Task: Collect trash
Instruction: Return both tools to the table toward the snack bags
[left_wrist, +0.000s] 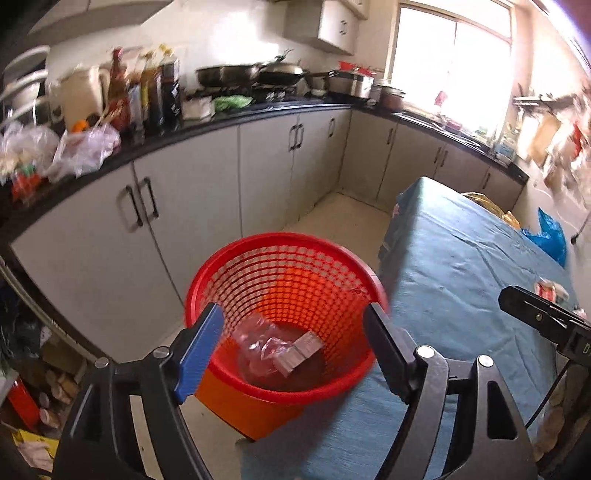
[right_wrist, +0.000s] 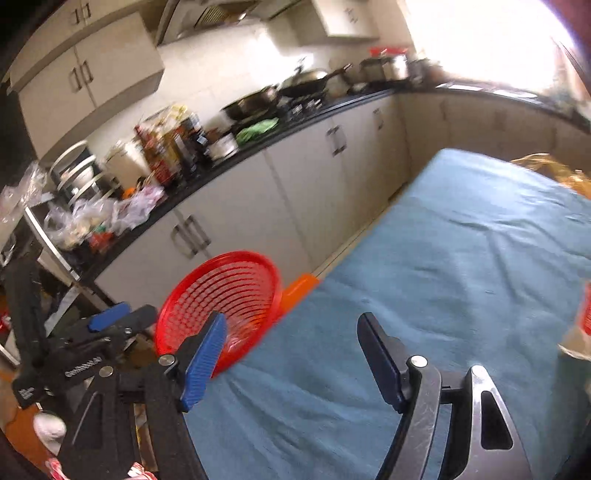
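The round red plastic mesh basket (left_wrist: 284, 317) stands upright at lower centre, mouth up, pressed against the edge of the table under a blue cloth (left_wrist: 461, 266). Bare floor runs between it and the grey cabinets (left_wrist: 207, 192). Crumpled clear plastic (left_wrist: 258, 343) and a small box (left_wrist: 301, 350) lie inside. Left gripper (left_wrist: 293, 325) spread, empty — right gripper (right_wrist: 291, 332) likewise, over the cloth.

the red basket (right_wrist: 221, 295) blurs at its rim, its lower half hidden behind the blue-covered surface (right_wrist: 443, 258). a red item (right_wrist: 585, 314) is cut by the frame edge. bottles (left_wrist: 147, 92) on the counter are too smeared to read.
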